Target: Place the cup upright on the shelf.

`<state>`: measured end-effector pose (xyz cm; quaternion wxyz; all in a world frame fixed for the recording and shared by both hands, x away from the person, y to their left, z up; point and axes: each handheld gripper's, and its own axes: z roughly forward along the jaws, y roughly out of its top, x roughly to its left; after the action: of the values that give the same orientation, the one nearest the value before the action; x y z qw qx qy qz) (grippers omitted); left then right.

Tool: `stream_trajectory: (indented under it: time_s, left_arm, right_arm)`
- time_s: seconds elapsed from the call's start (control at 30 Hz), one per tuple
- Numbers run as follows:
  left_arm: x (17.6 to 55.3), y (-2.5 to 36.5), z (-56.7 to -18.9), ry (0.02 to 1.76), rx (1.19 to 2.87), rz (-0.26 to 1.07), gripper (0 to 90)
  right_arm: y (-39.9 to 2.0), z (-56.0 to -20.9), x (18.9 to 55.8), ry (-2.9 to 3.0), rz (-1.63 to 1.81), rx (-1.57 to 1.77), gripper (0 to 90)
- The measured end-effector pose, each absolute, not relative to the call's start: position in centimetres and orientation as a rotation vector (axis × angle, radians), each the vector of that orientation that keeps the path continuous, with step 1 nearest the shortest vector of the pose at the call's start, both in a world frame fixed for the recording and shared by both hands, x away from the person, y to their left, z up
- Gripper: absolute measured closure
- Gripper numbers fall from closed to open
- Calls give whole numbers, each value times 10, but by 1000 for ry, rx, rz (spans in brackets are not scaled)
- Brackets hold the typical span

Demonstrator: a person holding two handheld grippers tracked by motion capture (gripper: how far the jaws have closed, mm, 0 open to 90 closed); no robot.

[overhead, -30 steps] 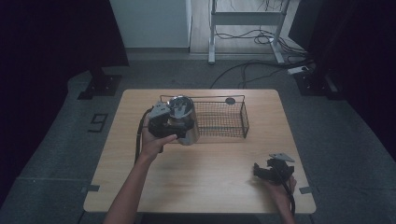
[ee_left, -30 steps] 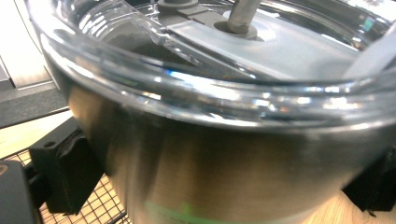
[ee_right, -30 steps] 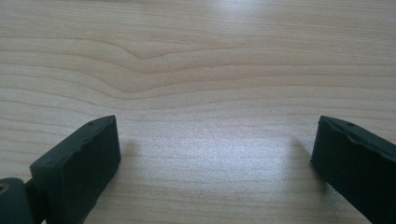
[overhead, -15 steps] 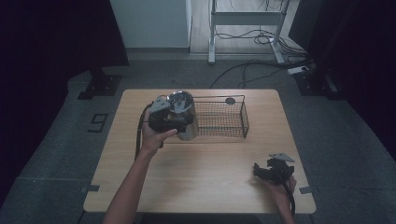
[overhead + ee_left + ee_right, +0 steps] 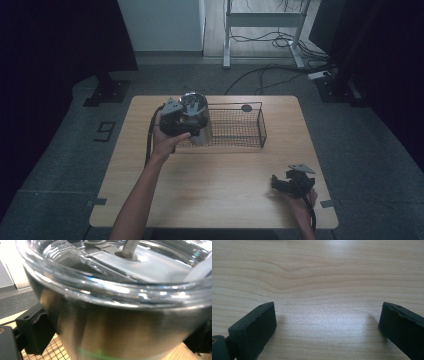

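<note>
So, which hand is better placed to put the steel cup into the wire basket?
Probably the left. The left gripper already clamps the steel cup at the wire basket's left end. The right gripper rests open near the table's front edge.

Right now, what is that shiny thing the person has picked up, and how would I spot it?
Look at the wooden table, then the black wire basket at its far side. At the basket's left end, the left gripper clamps a metal tumbler. It stands out by its steel body and clear plastic lid.
</note>
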<state>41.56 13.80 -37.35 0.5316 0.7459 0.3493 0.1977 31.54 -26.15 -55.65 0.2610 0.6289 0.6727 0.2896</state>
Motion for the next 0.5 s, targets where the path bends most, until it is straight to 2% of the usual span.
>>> stream_trajectory:
  time_s: [0.5]
  left_arm:
    - [427,138,-374,856,1776,496,40]
  right_arm:
    - [-262,-556,315,1822,784,1701,10]
